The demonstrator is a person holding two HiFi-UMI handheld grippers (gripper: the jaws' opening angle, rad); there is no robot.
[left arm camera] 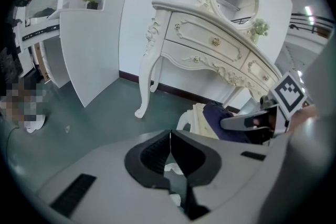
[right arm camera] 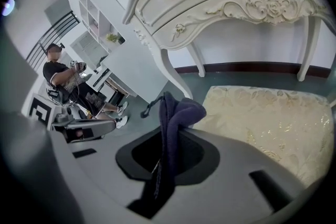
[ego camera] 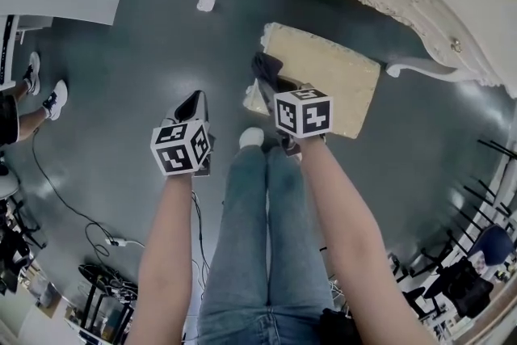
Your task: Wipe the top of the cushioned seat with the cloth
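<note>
One limp, light-looking cloth (right arm camera: 181, 110) sits pinched at its fold in my right gripper (right arm camera: 165, 131), cushioned seat (right arm camera: 262, 118) at two o'clock; left gripper (left arm camera: 170, 136) clenched empty.

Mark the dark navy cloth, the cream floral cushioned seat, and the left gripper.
dark navy cloth (right arm camera: 182, 110): right gripper view, bunched fold above the shut jaws.
cream floral cushioned seat (ego camera: 335, 77): head view, bare middle of its top.
left gripper (left arm camera: 169, 136): left gripper view, where its shut fingertips meet.
</note>
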